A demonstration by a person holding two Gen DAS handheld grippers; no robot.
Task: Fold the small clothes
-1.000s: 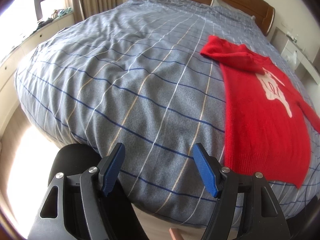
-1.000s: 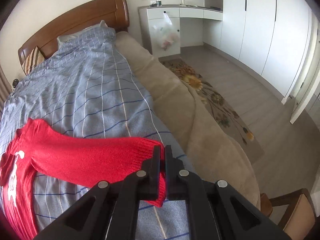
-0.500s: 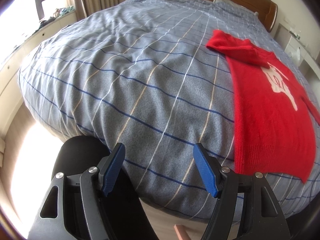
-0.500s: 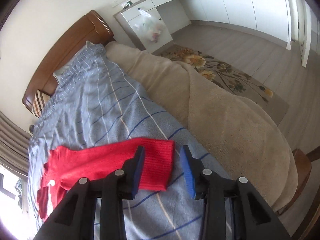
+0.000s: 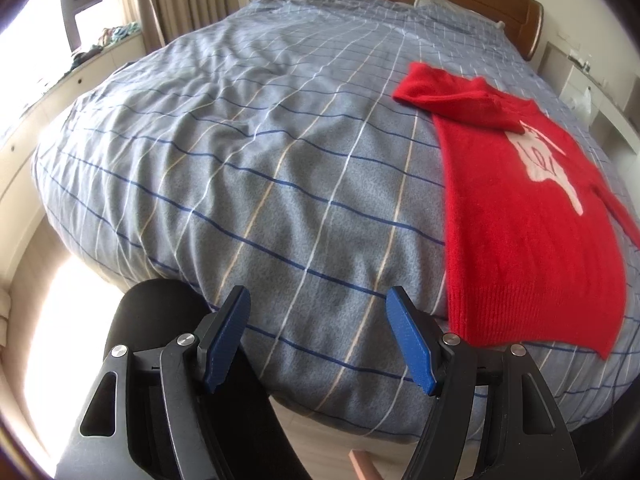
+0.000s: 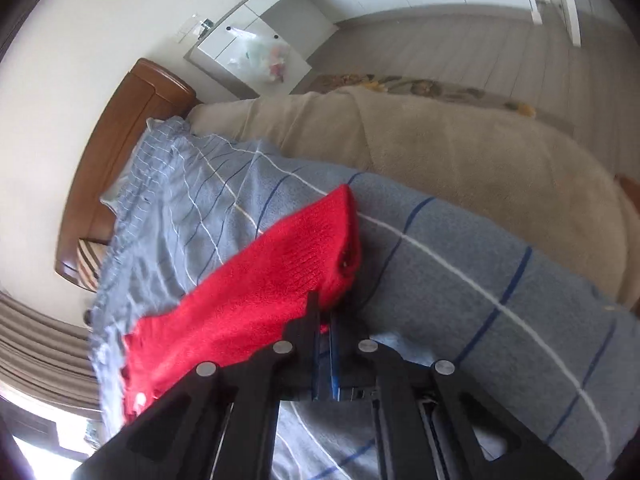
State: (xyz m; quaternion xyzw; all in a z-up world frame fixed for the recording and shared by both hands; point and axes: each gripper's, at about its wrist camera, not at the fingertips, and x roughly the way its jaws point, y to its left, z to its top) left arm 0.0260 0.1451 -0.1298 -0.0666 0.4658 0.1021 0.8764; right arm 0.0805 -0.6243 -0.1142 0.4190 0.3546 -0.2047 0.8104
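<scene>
Over the foot edge of the bed [image 5: 248, 168], the left gripper [image 5: 318, 336] is held with its blue-padded fingers [image 5: 226, 340] wide apart and nothing between them. The grey checked duvet lies beneath and ahead of it, and the red sweater [image 5: 520, 220] is spread flat well to its right, toward the bed's right edge. The sweater's ribbed hem is seen near the foot edge, just beyond the right-hand finger of that gripper but apart from it. One sleeve is folded across the chest near the collar (its cuff points toward the middle of the bed). The white motif on the front is partly covered by that sleeve and cannot be read. The other sleeve is cut off at the picture's right border.

At the right edge of the bed, the right gripper [image 6: 323, 312] is seen with its jaws closed together, and the cuff end of a red sleeve [image 6: 288, 272] is pinched at their tips. The sleeve runs away from the tips toward the headboard [image 6: 120, 152], slightly raised off the duvet. How much cloth is caught cannot be told, since the fingers hide the contact. A beige blanket [image 6: 460, 152] lies along the bed's side beyond. This view is blurred, and the sweater's body is cut off at its lower left.
</scene>
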